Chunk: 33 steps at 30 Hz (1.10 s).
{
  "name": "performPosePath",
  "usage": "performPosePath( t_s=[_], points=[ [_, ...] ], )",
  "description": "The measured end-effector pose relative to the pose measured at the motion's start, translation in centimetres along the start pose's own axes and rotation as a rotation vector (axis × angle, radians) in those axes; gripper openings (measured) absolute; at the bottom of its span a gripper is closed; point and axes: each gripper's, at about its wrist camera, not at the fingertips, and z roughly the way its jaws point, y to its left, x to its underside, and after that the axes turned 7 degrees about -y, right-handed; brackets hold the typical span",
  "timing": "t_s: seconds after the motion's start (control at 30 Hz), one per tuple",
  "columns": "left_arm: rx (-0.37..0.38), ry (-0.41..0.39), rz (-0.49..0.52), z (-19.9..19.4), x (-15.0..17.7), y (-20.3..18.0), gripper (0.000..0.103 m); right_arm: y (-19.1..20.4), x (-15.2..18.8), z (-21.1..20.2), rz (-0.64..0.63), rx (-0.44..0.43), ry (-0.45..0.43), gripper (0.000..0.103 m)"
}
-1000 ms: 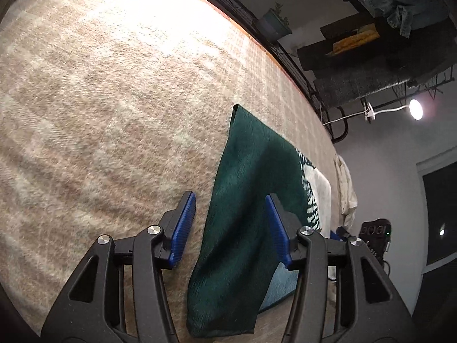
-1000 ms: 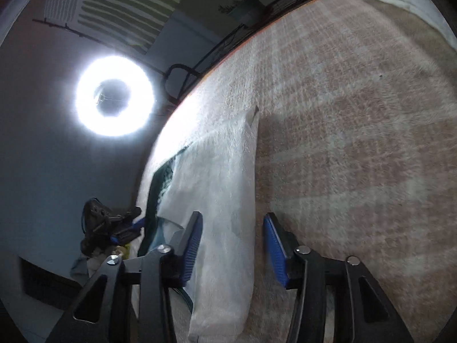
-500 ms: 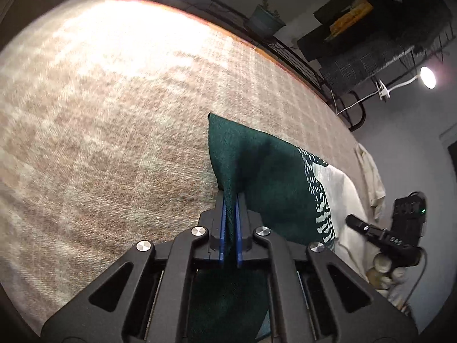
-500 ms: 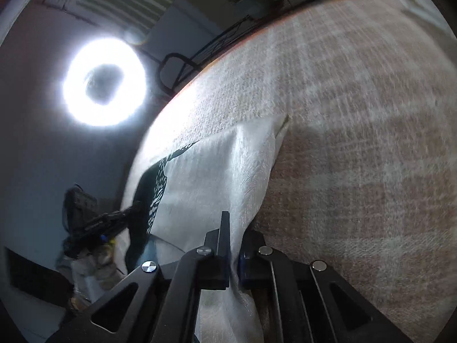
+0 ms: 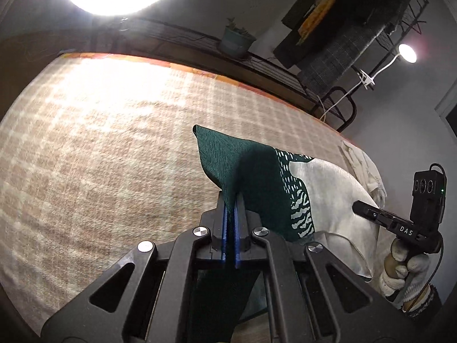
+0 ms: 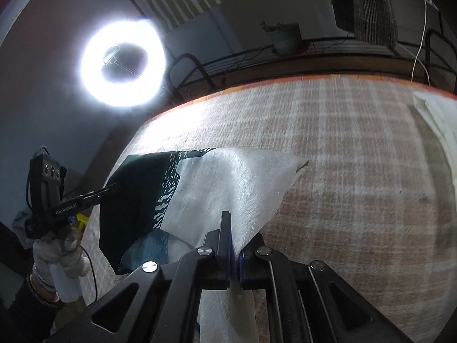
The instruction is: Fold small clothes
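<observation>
While both tools grip, the fold itself is not yet laid. Item one: left gripper (image 5: 230, 220), at 6 o'clock, pinched on the dark green end of the small cloth (image 5: 257, 177). Item two: right gripper (image 6: 232, 245), at 6 o'clock, pinched on the cloth's white end. Cloth raised between them above the checked blanket (image 5: 100, 148); edges remain to be carried over and set down. Beyond, at 1 o'clock: potted plant (image 5: 237, 40).

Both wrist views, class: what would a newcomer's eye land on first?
The glaring ring light above the far edge of the checked blanket. Then the green-and-white cloth, pinched at its green end by the left gripper and at its white end by the right gripper, jaws shut.
</observation>
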Motion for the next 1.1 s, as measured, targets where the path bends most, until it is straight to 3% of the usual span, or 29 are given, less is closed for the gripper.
performPosePath(
  t_s=[0.33, 0.8, 1.1],
  points=[
    [0.081, 0.031, 0.099, 4.0, -1.7, -9.7, 0.001, -5.1, -2.5, -5.7, -0.018, 0.109, -0.067, 0.001],
    [0.232, 0.054, 0.267, 13.6, -3.4, -29.0, 0.001, -17.1, -7.8, -16.1, 0.01, 0.33, -0.199, 0.001],
    [0.281, 0.062, 0.245, 21.1, -3.3, -35.8, 0.001, -26.6, -10.2, -18.7, 0.03, 0.495, -0.204, 0.001]
  ],
)
